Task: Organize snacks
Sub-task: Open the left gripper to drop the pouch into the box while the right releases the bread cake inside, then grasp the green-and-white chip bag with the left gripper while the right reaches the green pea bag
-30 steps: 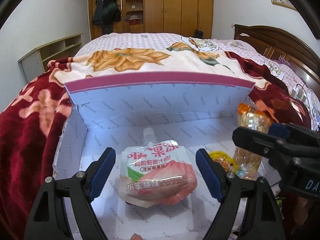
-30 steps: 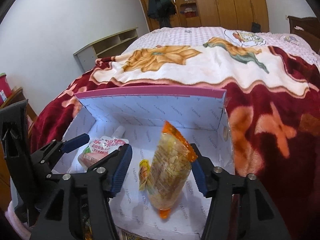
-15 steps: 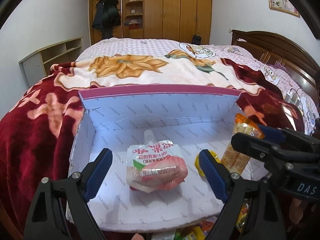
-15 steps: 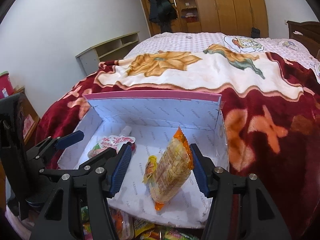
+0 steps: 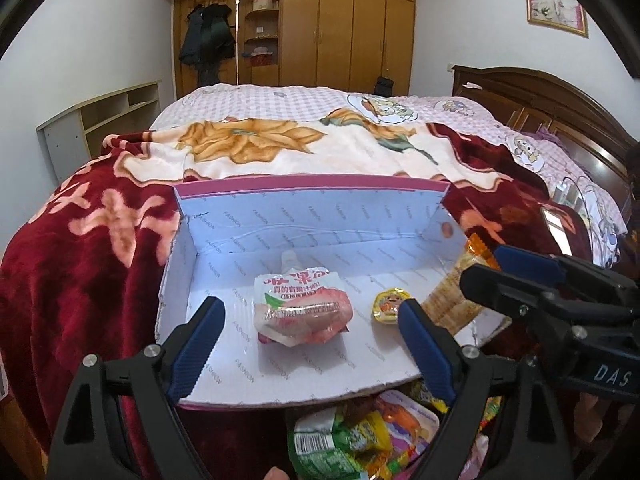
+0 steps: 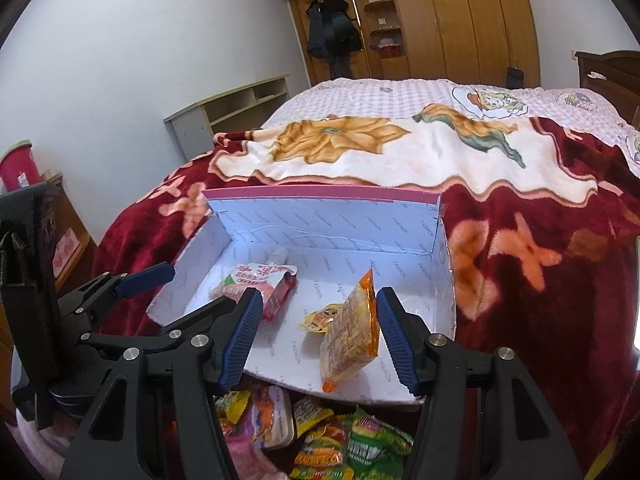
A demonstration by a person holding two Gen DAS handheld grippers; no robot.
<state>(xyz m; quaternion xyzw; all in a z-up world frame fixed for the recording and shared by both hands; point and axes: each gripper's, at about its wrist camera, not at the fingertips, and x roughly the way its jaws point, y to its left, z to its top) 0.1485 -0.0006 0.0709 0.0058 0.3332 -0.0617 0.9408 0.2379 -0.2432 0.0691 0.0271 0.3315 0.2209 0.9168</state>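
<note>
Three snacks lie in the white box (image 5: 224, 240) on the bed: a pink drink pouch (image 5: 302, 306) flat on the floor of the box with its spout toward the back wall, a small yellow cup (image 5: 390, 305) just beside it, and an orange-ended cracker packet (image 6: 352, 330) near the right wall. The pouch and cup rest flat, which I take to be deliberate, so they sit side by side without piling up. The packet stands on edge and tilted (in the right wrist view it seems to lean on little besides its own lower corner), so I judge it is set down but not settled.

Below the near edge of the box is a heap of loose snacks (image 6: 320, 436) in green, yellow and pink wrappers, apparently the supply not yet sorted.

The left gripper (image 5: 312, 344) is spread wide and empty, hovering in front of the pouch with a finger on either side and touching nothing. The right gripper (image 6: 318, 336) is also wide apart; the packet sits between its fingers, close to the right one, but with no squeeze visible I read it as let go.

The box sits on a red flowered blanket (image 5: 80, 260).
</note>
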